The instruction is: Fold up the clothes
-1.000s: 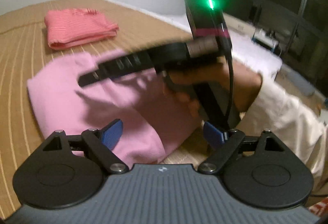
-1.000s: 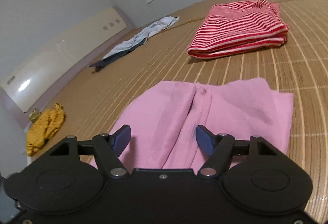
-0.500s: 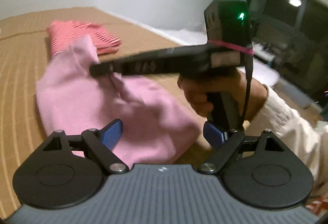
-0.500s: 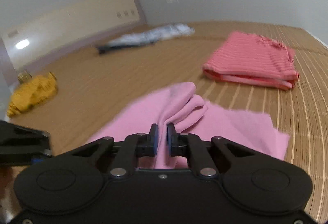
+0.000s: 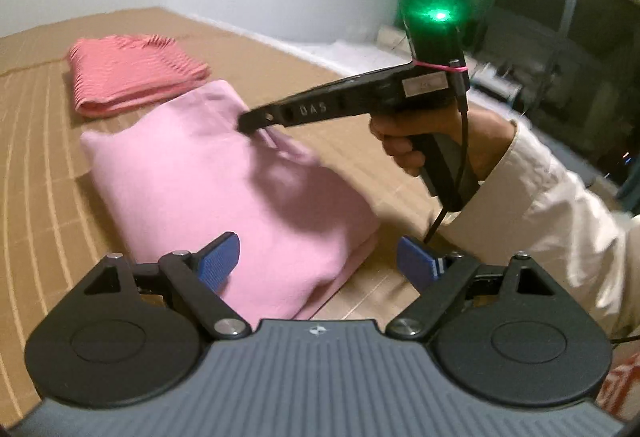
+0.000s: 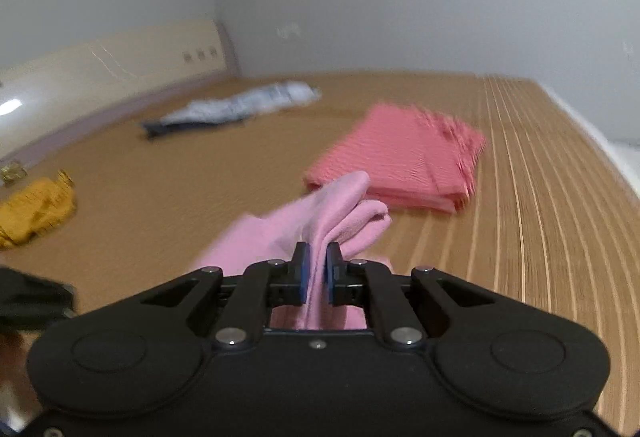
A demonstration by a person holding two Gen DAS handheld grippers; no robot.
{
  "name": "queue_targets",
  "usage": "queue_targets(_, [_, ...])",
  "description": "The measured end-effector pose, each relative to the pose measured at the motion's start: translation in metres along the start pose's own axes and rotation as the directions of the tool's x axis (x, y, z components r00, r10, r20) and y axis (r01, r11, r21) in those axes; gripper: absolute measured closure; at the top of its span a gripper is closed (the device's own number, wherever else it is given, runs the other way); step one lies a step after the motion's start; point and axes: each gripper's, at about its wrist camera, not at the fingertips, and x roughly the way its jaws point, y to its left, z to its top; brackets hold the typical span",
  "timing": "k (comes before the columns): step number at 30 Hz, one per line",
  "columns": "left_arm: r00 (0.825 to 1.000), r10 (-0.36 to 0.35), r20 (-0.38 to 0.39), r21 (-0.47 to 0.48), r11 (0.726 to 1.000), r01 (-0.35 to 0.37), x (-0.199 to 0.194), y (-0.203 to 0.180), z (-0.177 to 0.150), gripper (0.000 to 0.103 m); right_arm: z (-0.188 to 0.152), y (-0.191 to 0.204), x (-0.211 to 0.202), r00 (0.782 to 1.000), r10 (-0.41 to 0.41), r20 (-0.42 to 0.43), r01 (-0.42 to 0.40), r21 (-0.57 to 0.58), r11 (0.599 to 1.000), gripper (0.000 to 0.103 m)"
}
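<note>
**Pink cloth mid-fold, right gripper pinching**

Pink cloth lies centre frame on the mat, partly folded. Right gripper is pinched on a bunched edge; left gripper spread, holding nothing. Fold looks unfinished. Striped cloth sits folded just beyond. Yellow garment far left and grey garment upper centre look unfolded, well apart; nothing blocks.

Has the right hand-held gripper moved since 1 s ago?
Yes. The right hand-held gripper shut on the pink garment and carried its edge toward the red striped stack.

Right gripper pinches a fold of pink garment (lifted) near folded striped garment
</note>
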Motion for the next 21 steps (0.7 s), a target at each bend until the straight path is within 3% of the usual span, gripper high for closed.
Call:
queue_targets(2, [0.999,0.038,-0.027,0.003,0.999,-0.038,0.006,0.004,0.001,0.014,-0.014,-0.009,0.017,0.998,-0.029,-0.051,0.03,0.014,0.999,0.091])
queue_targets(4, [0.996,0.083,-0.039,0.003,0.997,-0.083,0.009,0.009,0.003,0.014,-0.022,-0.016,0.019,0.997,-0.034,-0.071,0.037,0.043,0.998,0.082])
queue_targets(6, [0.994,0.113,-0.009,-0.021,0.993,-0.113,0.002,0.014,0.004,0.014,-0.027,-0.018,0.007,0.998,-0.036,-0.049,0.039,0.074,0.997,0.057])
queue_targets(9, [0.99,0.133,0.039,-0.074,0.989,-0.13,-0.006,0.017,0.009,0.014,-0.034,-0.013,-0.025,0.999,-0.054,0.005,0.053,0.084,0.995,0.057])
queue_targets(13, [0.973,0.227,-0.038,-0.073,0.97,-0.23,0.007,0.022,0.008,0.014,-0.048,0.012,-0.054,0.999,0.018,0.027,-0.018,0.014,1.0,0.057])
queue_targets(18, [0.942,0.274,-0.193,-0.06,0.955,-0.29,0.019,0.029,-0.009,0.013,-0.064,0.054,-0.053,0.996,-0.043,-0.074,0.028,-0.187,0.982,0.055])
queue_targets(21, [0.938,0.281,-0.206,-0.081,0.95,-0.302,0.012,0.037,-0.014,0.013,-0.082,0.067,-0.047,0.985,-0.065,-0.157,0.017,-0.287,0.958,0.055])
